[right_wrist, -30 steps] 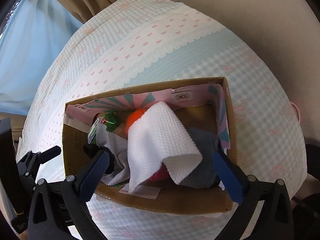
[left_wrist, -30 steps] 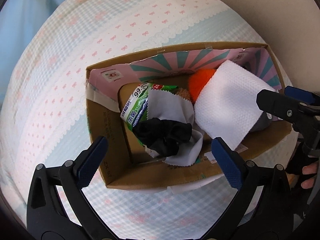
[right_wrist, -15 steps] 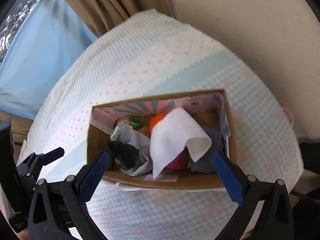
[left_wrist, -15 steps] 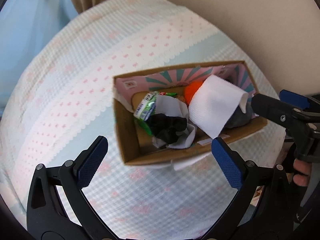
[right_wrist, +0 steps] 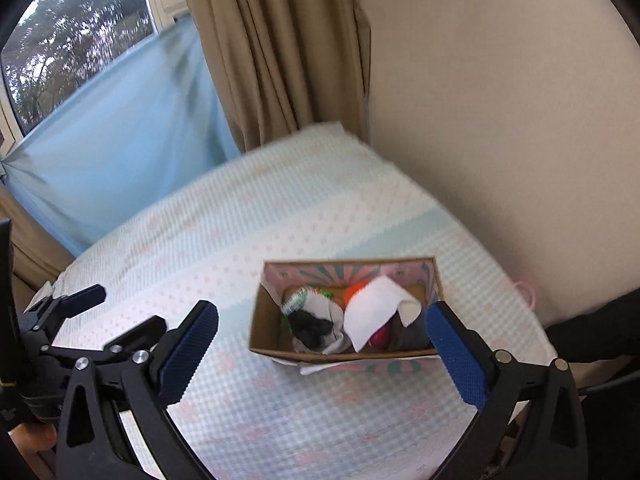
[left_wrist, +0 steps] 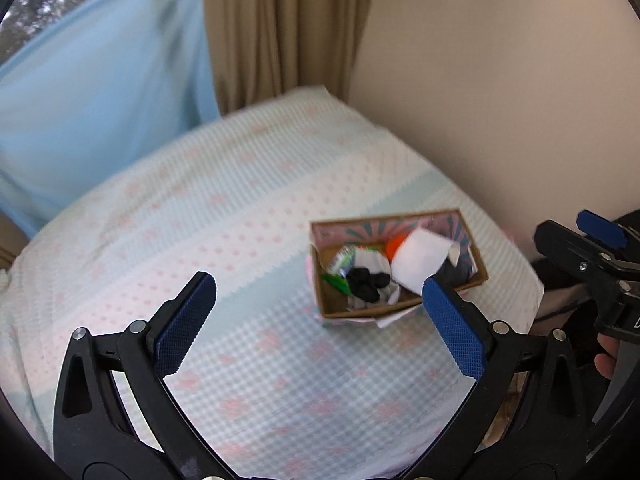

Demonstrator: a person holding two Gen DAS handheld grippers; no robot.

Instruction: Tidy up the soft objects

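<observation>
Hanging empty with jaws spread wide, the left gripper (left_wrist: 316,308) and right gripper (right_wrist: 320,340) are hovering over the cardboard box (right_wrist: 280,350); its white cloth (right_wrist: 374,310) is draping loosely and could slip out.

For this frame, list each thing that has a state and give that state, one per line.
left gripper: open, holding nothing
right gripper: open, holding nothing
cardboard box: open-topped, holding the soft items
white cloth: draped over other items in the box, one corner curled
black fabric: bunched up, inside the box
curtain: hanging beside the window
</observation>
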